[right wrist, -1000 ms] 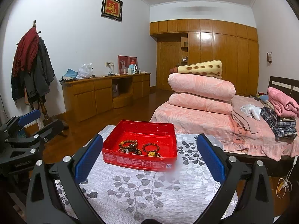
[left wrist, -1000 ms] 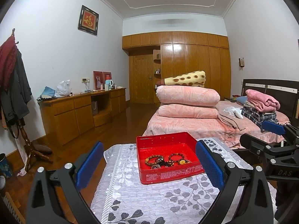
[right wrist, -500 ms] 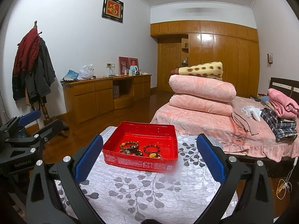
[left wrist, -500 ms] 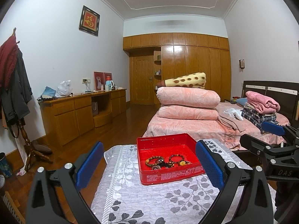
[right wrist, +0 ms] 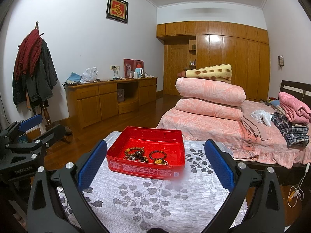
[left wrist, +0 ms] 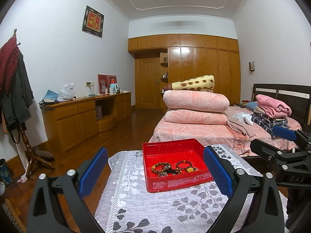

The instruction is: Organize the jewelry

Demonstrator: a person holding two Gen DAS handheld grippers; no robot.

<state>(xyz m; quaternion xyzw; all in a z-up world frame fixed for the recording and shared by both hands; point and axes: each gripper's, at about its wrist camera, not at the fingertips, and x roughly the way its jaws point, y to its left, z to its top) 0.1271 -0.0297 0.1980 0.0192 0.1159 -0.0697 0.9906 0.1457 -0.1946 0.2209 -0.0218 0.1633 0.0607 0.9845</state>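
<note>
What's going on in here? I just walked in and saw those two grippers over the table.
A person is set to organize jewelry. Both the left gripper and the right gripper hover open and hold nothing. Ahead of them, a red tin on the patterned tablecloth holds a tangle of beaded bracelets, untouched.

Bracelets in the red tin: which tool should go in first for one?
Slightly the right tool. In its view the bracelets sit near centre between its open fingers; in the left tool view they lie right of centre in the red tin. Both hang back, open and empty.
</note>
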